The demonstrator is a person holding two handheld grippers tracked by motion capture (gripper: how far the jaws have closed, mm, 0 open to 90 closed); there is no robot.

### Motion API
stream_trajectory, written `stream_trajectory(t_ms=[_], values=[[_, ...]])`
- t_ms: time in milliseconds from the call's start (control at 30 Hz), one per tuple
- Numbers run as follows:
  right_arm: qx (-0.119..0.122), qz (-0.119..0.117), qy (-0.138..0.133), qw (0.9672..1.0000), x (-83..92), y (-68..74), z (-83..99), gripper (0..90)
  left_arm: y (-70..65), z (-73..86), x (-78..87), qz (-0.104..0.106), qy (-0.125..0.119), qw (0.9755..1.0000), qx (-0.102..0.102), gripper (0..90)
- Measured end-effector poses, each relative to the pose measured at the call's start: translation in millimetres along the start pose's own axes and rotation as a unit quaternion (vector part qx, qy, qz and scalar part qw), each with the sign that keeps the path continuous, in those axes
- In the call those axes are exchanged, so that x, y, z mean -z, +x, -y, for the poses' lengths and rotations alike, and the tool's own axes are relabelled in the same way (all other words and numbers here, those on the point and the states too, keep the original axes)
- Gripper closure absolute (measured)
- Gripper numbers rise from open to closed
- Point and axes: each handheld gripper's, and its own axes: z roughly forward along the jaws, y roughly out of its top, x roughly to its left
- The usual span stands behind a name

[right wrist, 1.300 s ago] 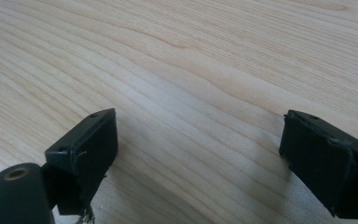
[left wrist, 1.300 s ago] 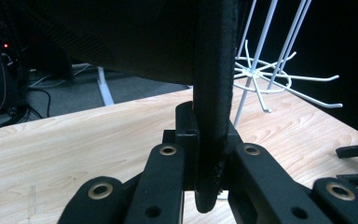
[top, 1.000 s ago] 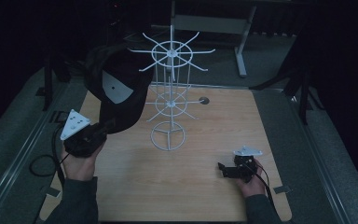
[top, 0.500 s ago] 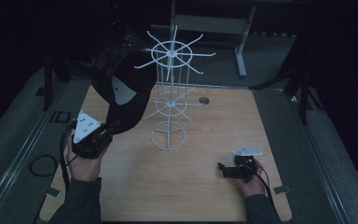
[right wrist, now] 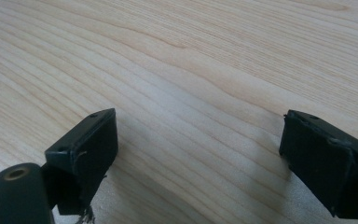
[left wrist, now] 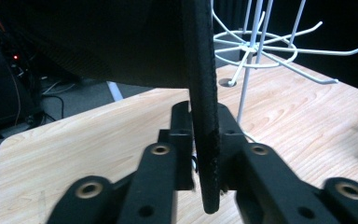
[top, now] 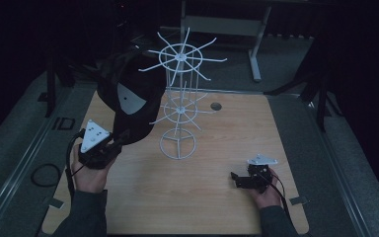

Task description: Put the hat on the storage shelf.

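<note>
Item: we record a black cap (top: pixel 128 101), lifted clear of the wooden table (top: pixel 212 197), at the table's left, just beside the white wire rack (top: pixel 180 106).
Cap, attitude: we see it standing roughly on end, its long axis running from the brim at lower left, nearest the person, up and away to the crown at upper right; the hollow underside with a pale panel faces the high camera.
Cap, brim: in the left gripper view we find the brim (left wrist: pixel 204 107) edge-on and near vertical, its lower end hanging below the jaw tips.
Left gripper: we note the left gripper (top: pixel 109 147) clenched on the brim, one jaw pressed to each face of it; a grey three-cornered plate sits on top, and the left hand (top: pixel 91 173) holds it above the table's left edge.
Rack: we list two tiers of spoked arms on a central post over a ring base, standing on the table's middle towards the far side; whether the cap touches an arm we cannot tell.
Right gripper: we log the right gripper (top: pixel 234 178) low over the table's near right, held by the right hand (top: pixel 265 193), pointing left; its jaws stand wide apart with bare wood between them.
Table fitting: we note a small round grommet (top: pixel 216 106) beyond the rack.
</note>
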Motion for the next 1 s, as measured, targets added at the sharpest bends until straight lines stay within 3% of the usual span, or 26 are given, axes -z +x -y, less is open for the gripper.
stream_trajectory(t_ms=[133, 267, 400, 633, 767, 1000], values=[[0.000, 0.000, 0.000, 1.0000, 0.0, 0.1, 0.0, 11.2, 0.6, -0.2, -0.5, 0.003, -0.002, 1.0000, 0.005, 62.6], [0.000, -0.001, 0.000, 1.0000, 0.1, 0.0, 0.0, 11.2, 4.6, -1.3, 0.7, 0.019, -0.012, 0.9994, 0.028, 48.5], [-0.001, 0.000, 0.000, 1.0000, 0.1, 0.1, 0.0, 11.3, 5.4, -1.8, 2.6, 0.024, -0.021, 0.9990, 0.031, 34.9], [0.000, 0.001, 0.001, 1.0000, 0.2, 0.0, 0.0, 11.2, 7.9, -3.5, 7.1, 0.044, -0.036, 0.9974, 0.044, 26.4], [0.000, 0.000, 0.000, 1.0000, 0.1, 0.0, 0.0, 11.3, 7.2, -5.9, 13.2, 0.064, -0.050, 0.9953, 0.053, 22.5], [0.000, 0.001, 0.001, 1.0000, 0.3, 0.0, -0.1, 11.3, 6.4, -9.5, 17.9, 0.079, -0.052, 0.9937, 0.061, 18.4]])
